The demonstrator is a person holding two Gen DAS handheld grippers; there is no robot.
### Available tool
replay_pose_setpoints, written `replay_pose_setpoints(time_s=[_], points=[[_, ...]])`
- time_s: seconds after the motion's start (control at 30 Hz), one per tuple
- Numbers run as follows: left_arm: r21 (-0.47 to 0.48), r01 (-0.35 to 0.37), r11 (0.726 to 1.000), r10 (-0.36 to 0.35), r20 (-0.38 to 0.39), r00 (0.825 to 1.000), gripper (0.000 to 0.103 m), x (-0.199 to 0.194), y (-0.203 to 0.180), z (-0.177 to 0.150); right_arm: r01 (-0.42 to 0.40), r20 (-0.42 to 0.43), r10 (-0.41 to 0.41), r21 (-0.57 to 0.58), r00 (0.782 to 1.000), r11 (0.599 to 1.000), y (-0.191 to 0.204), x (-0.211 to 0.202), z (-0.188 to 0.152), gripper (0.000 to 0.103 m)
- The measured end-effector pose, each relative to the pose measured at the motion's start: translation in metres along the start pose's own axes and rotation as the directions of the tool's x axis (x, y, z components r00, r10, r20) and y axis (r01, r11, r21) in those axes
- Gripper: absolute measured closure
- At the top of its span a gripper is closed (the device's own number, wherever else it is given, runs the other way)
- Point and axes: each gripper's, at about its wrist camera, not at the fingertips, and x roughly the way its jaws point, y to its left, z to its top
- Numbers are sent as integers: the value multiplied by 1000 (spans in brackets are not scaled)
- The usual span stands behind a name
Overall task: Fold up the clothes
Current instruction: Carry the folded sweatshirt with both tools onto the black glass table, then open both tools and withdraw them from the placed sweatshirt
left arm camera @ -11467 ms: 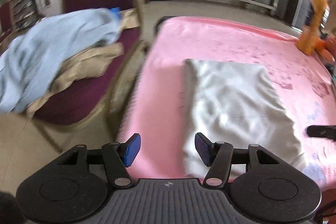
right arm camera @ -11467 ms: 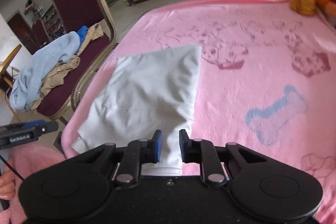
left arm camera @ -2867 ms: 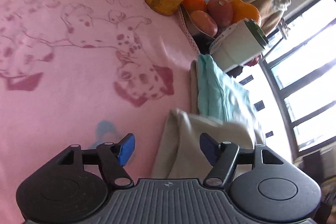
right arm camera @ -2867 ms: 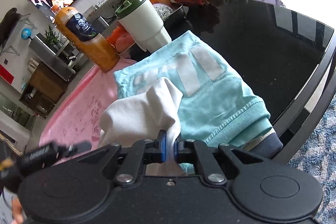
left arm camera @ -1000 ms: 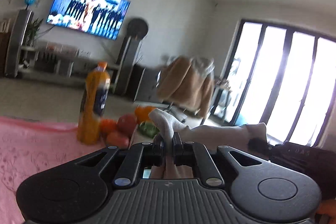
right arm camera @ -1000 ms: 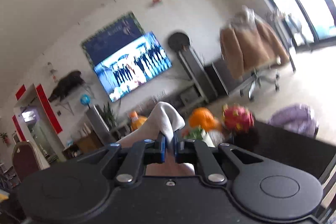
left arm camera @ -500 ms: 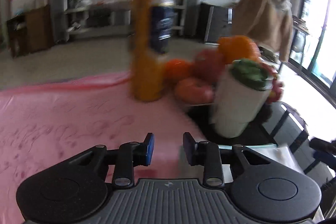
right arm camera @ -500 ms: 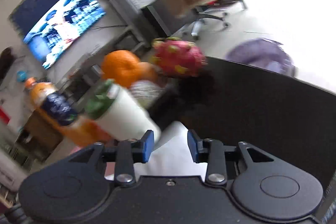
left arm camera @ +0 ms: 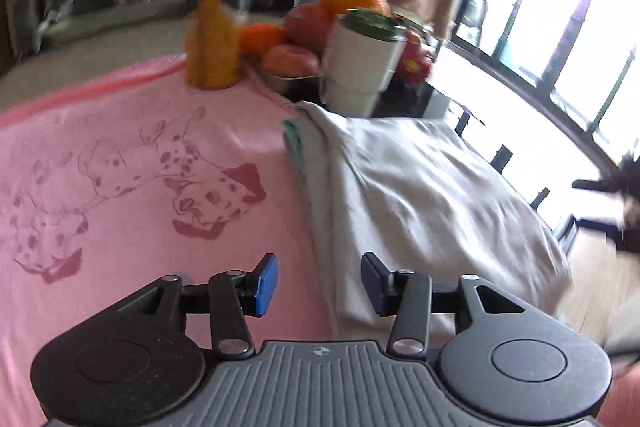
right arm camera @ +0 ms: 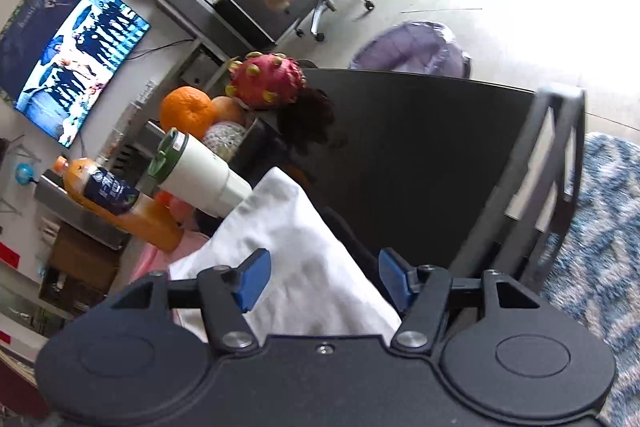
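A folded white garment (left arm camera: pixel 420 195) lies on top of a folded teal garment (left arm camera: pixel 291 139) at the right edge of the pink dog-print blanket (left arm camera: pixel 120 167). My left gripper (left arm camera: pixel 318 281) is open and empty, just above the white garment's near left edge. In the right wrist view the white garment (right arm camera: pixel 304 267) lies flat under my right gripper (right arm camera: pixel 324 281), which is open and empty above it.
An orange juice bottle (left arm camera: pixel 218 7), a white tumbler with a green lid (left arm camera: pixel 362 63), and a tray of oranges (left arm camera: pixel 296 39) stand behind the garments. A dragon fruit (right arm camera: pixel 266 81) sits on the black glass table (right arm camera: pixel 420 155). A blue rug (right arm camera: pixel 600 227) lies on the floor to the right.
One second ago both grippers held the white garment up in the air. They have let it go onto the teal garment, opened wide and drawn back a little.
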Motion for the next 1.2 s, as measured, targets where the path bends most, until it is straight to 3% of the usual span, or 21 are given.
replay_pose_setpoints(time_s=[0.17, 0.2, 0.23, 0.27, 0.37, 0.43, 0.5, 0.57, 0.63, 0.73, 0.77, 0.83, 0.9, 0.97, 1.07, 1.2], points=[[-83, 5, 997, -5, -1, 1000, 51, -21, 9, -14, -98, -7, 98, -109, 995, 989, 49, -6, -24, 44], [-106, 7, 994, -6, 2, 1000, 53, -19, 10, -13, -118, -10, 118, -137, 993, 983, 60, -6, -30, 48], [-128, 8, 992, -7, 5, 1000, 56, -17, 10, -11, -126, -9, 126, -161, 992, 979, 70, -5, -37, 68], [-150, 9, 989, -8, 8, 1000, 56, -15, 10, -9, -117, 1, 119, -179, 993, 977, 76, 0, -44, 84], [-168, -6, 986, 2, -23, 1000, 62, 9, 1, 4, -45, 18, 49, -194, 999, 980, 80, 23, -65, 86], [-175, -21, 984, 12, -51, 999, 62, 29, -5, 12, -7, -12, 5, -174, 1000, 985, 70, 40, -77, 85], [-166, -58, 984, 35, -141, 989, 60, 56, -10, 14, 40, -100, -55, -142, 994, 989, 57, 54, -83, 82], [-158, -126, 979, 88, -230, 969, 53, 71, -9, 9, 39, -157, -57, -117, 986, 992, 50, 54, -84, 80], [-159, -136, 978, 100, -219, 971, 55, 55, -7, 7, 44, -147, -63, -132, 987, 990, 58, 38, -79, 68], [-125, -167, 978, 136, -223, 965, 54, 24, -9, 8, -24, -102, 7, -159, 995, 987, 79, -1, -69, 49], [-106, -176, 979, 150, -212, 966, 50, 9, -11, 10, -48, -91, 32, -170, 995, 984, 89, -15, -65, 42], [-82, -173, 982, 157, -174, 972, 29, -22, -15, 15, -82, -70, 68, -216, 995, 973, 110, -45, -59, 29], [-84, -165, 983, 153, -132, 979, 17, -55, -19, 20, -77, -36, 70, -283, 997, 956, 130, -77, -57, 14], [-97, -153, 984, 143, -99, 985, 15, -83, -24, 24, -46, 8, 52, -353, 999, 935, 147, -108, -57, 0], [-100, -134, 986, 126, -81, 989, 11, -118, -31, 26, 15, 53, 6, -394, 999, 919, 160, -146, -58, 0], [-99, -97, 990, 90, -66, 994, 6, -151, -42, 18, 42, 53, -23, -403, 998, 914, 163, -180, -62, 0]])
